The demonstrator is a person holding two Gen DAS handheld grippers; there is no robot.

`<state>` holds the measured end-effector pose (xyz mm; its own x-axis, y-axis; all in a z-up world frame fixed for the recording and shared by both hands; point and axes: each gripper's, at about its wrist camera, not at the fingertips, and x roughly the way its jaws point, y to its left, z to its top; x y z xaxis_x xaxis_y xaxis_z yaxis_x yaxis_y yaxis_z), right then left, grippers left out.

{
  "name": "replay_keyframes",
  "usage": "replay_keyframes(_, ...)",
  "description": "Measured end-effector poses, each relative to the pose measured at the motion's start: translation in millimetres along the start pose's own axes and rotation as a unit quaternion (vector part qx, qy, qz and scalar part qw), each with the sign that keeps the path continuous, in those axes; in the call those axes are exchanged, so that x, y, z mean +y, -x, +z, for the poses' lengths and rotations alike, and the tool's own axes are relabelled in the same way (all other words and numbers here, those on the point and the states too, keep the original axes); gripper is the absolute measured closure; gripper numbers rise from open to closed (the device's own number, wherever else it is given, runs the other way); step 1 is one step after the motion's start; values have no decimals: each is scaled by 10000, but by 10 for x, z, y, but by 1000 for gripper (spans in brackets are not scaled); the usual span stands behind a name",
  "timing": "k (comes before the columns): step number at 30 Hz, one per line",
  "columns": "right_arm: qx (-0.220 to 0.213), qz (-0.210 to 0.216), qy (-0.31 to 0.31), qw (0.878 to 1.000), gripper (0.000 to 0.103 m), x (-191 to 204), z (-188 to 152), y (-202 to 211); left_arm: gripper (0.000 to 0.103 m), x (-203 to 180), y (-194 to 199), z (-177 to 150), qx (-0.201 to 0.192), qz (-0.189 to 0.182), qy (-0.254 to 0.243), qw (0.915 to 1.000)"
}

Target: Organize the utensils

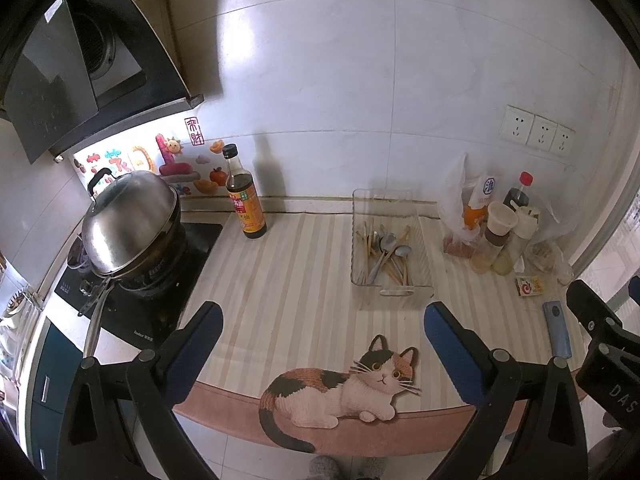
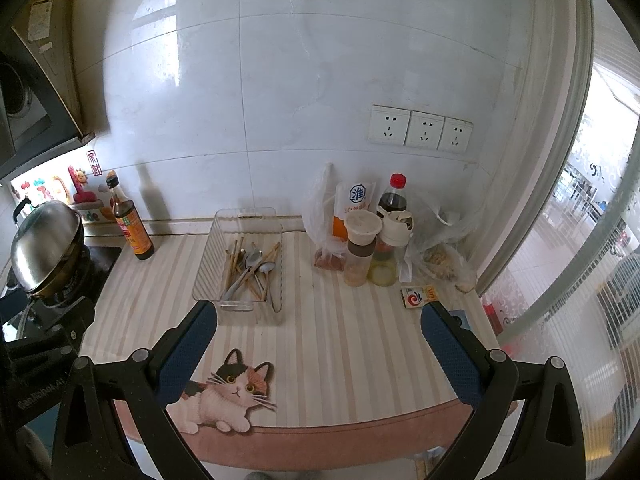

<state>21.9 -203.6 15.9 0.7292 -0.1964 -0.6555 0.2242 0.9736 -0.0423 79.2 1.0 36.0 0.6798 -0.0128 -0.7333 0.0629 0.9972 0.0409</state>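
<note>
A clear plastic tray (image 1: 424, 276) (image 2: 208, 264) stands on the striped mat. In it lie several metal spoons (image 1: 386, 246) (image 2: 250, 262) and wooden chopsticks (image 1: 366, 248) (image 2: 232, 264), mixed in a pile. My left gripper (image 1: 322, 320) is open and empty, hovering above the mat in front of the tray. My right gripper (image 2: 318, 320) is open and empty, in front and to the right of the tray. The right gripper's body also shows at the right edge of the left wrist view (image 1: 600, 332).
A soy sauce bottle (image 1: 244, 196) (image 2: 130, 226) stands by the wall left of the tray. A lidded wok (image 1: 128, 228) (image 2: 44, 244) sits on the stove. Condiment jars, bottles and bags (image 1: 500, 236) (image 2: 372, 240) crowd the right. A small packet (image 2: 420, 296) and a blue phone (image 1: 557, 328) lie near the right edge.
</note>
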Motion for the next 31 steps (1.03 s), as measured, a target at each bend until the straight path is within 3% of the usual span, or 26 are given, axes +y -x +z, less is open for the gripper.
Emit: replay_keyframes(31,-1,33,31,10000,0,-14,18,-8,0,-38,-1,41,-21,-49,-8,10000)
